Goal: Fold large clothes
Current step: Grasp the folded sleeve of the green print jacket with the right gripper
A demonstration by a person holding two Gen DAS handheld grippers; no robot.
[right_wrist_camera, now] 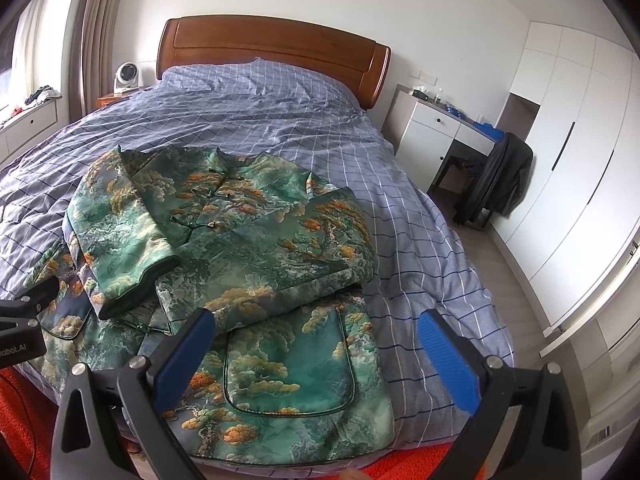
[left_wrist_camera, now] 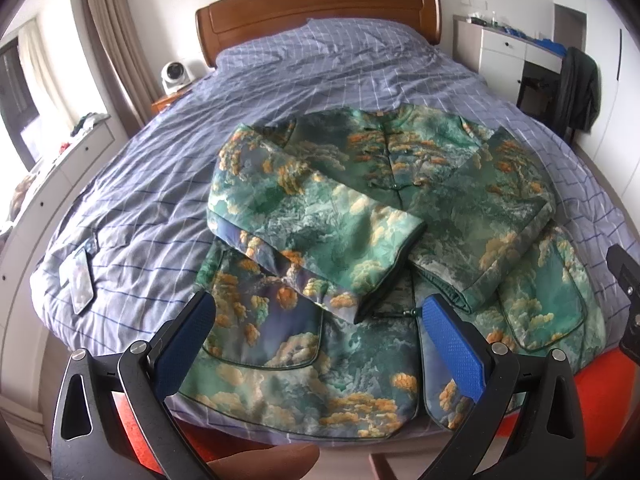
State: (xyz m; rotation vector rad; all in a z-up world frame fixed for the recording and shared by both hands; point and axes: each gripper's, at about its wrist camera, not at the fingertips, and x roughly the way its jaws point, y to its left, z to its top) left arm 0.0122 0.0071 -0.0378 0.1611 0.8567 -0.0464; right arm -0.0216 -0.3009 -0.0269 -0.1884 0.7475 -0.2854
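Jacket [left_wrist_camera: 360,216] lies sleeves-folded on our bed [left_wrist_camera: 160,184], its hem beneath both spread, empty grippers: left [left_wrist_camera: 320,344], right [right_wrist_camera: 316,356].

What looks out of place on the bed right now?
A phone lies on the duvet, left of the jacket, near the bed's edge. The jacket's sleeves are folded in, but unevenly: the left one crosses the front at a slant. Nothing looks spilled or damaged.

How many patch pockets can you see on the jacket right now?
2. One pocket lies on the jacket's lower front by the left hand-held gripper; the other pocket lies by the right hand-held gripper. Folded sleeves may hide more.
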